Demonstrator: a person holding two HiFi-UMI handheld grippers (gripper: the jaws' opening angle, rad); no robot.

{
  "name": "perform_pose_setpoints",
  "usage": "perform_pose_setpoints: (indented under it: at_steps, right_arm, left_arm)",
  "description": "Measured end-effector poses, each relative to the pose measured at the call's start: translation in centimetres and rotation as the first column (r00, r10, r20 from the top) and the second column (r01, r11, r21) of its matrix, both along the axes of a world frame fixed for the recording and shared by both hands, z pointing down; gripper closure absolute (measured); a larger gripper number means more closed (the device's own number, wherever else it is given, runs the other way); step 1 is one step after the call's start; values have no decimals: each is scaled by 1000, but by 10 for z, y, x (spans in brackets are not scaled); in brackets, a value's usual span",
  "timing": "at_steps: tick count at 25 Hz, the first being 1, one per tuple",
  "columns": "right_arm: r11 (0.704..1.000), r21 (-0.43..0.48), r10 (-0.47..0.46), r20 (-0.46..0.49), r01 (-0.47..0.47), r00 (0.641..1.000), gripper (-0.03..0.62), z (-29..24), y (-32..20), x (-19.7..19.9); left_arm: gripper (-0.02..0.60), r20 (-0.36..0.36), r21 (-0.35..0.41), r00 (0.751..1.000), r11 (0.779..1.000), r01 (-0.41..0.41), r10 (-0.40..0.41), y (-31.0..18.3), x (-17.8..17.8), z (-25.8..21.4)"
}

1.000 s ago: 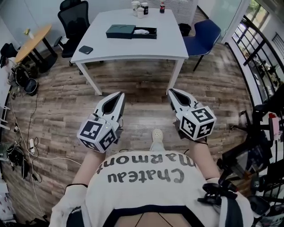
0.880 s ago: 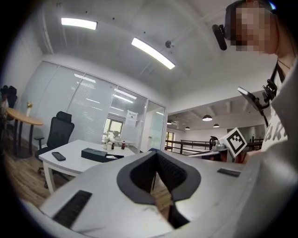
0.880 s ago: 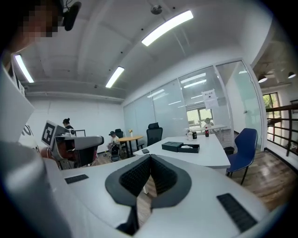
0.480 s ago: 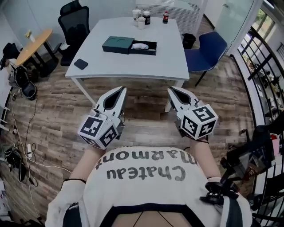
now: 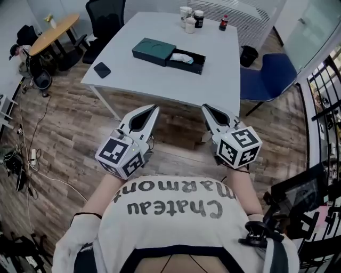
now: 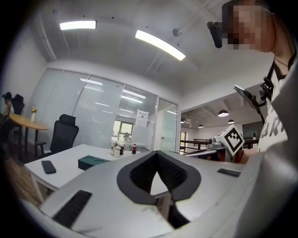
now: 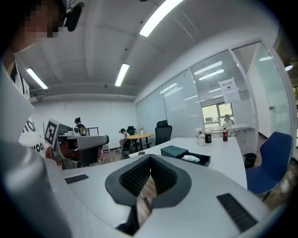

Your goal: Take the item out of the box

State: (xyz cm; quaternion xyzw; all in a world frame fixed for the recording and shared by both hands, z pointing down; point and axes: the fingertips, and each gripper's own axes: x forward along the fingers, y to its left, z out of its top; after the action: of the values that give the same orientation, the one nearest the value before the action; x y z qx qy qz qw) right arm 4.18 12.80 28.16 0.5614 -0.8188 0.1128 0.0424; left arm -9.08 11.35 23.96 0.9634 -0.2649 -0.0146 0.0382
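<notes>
Ahead, we see a white table point(image 5: 160, 80) bearing the dark green box point(image 5: 154, 51), its black tray point(image 5: 200, 65) slid out. We hold the left gripper point(image 5: 154, 109) and right gripper point(image 5: 205, 108) clenched on nothing, well apart from the box. The white item point(image 5: 180, 58) lies in the tray.

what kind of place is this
Probably an office meeting area: a white table, a black swivel chair beside it, and glass partition walls around the room.
</notes>
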Motion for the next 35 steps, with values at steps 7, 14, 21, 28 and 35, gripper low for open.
perform_pose_setpoints:
  at_steps: [7,14,21,28,35]
  right_arm:
    - [996,-45,-71,39,72,997,592,28,-62,-8]
    - [998,-52,-40,39,42,998,592,27,-129,1]
    - [998,-50,43,33,-41,999,592,16,-218,19]
    - [993,-54,105,58,-102,993,592,24,-291,28]
    - [997,-43,75,110,-71,991,592,33,-334,28]
  left_arm:
    - [584,53,12,999,1000,11,-12,-49,10,15]
    - [584,4,-48,999,997,-53,53,-127,30,19]
    - [584,24,-8,989,989,-145,145,-226,56,7]
    - [584,44,-48,970,971,-236,238,-307,76,22]
    - [584,49,-134,954,948,-288,296,-351,91,60]
